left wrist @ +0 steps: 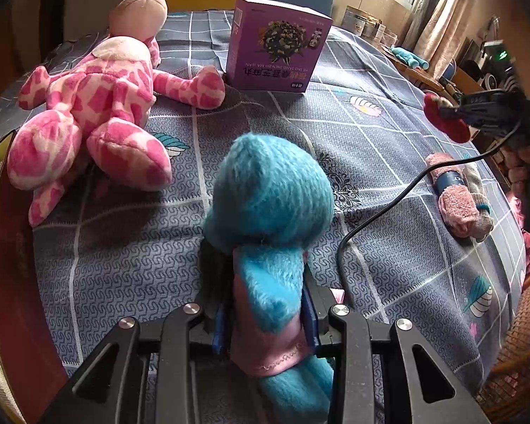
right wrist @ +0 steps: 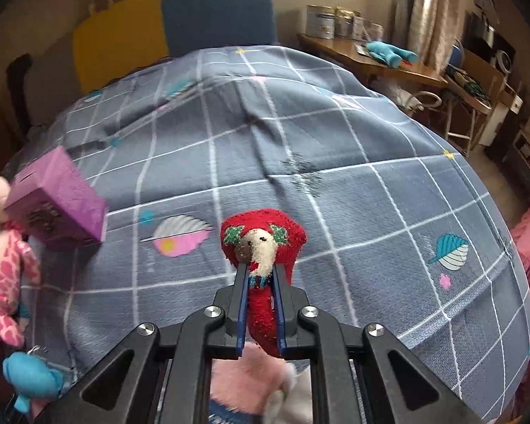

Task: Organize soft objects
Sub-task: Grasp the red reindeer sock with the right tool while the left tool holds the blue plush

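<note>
My left gripper (left wrist: 265, 300) is shut on a fluffy blue plush toy (left wrist: 268, 194), which stands up between the jaws over the bed. The same blue plush (right wrist: 31, 378) shows at the lower left of the right wrist view. My right gripper (right wrist: 261, 272) is shut on a red sock (right wrist: 265, 236) with a small animal face, held above the sheet. From the left wrist view, the right gripper (left wrist: 448, 113) and the red sock (left wrist: 445, 123) hang at the far right. A pink patchwork plush (left wrist: 99, 106) lies at the left.
A grey checked bedsheet (left wrist: 353, 134) covers the bed. A purple box (left wrist: 275, 42) stands near its far side. Rolled pink and grey socks (left wrist: 455, 190) lie at the right, beside a black cable (left wrist: 388, 208). A desk (right wrist: 406, 67) with tins stands beyond the bed.
</note>
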Demonstrator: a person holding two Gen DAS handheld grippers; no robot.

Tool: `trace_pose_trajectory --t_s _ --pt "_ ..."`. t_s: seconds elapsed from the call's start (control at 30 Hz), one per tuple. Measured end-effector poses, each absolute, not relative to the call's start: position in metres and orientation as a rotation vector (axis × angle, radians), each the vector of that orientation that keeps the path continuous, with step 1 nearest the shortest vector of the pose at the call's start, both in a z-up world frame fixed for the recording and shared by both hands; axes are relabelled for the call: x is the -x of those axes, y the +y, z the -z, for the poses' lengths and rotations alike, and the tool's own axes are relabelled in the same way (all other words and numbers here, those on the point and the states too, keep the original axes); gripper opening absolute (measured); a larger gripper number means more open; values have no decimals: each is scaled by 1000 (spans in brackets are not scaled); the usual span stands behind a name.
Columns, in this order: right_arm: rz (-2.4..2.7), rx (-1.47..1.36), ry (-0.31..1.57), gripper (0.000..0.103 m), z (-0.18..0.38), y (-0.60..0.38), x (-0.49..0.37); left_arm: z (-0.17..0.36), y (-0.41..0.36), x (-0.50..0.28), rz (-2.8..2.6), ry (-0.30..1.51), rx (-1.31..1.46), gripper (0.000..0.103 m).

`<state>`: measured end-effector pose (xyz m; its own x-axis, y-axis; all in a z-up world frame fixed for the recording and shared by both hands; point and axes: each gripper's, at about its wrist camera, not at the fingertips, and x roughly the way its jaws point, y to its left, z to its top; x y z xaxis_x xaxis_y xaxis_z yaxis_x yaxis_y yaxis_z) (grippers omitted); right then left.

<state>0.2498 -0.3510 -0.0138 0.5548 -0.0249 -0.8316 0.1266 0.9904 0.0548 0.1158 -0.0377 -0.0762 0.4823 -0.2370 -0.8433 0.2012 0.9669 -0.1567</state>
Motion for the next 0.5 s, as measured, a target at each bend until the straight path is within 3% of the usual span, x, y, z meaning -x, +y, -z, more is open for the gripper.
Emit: trace_pose_trajectory --t_s 0.13,0.33,0.5 --pt "-158 -142 1065 11 16 -298 -229 76 -37 -116 269 1032 40 36" --pt "-297 -37 1201 12 68 -228 -195 75 -36 -115 269 1031 45 33" --pt "-298 43 1157 13 78 -219 -188 74 -37 -116 263 1036 40 30"
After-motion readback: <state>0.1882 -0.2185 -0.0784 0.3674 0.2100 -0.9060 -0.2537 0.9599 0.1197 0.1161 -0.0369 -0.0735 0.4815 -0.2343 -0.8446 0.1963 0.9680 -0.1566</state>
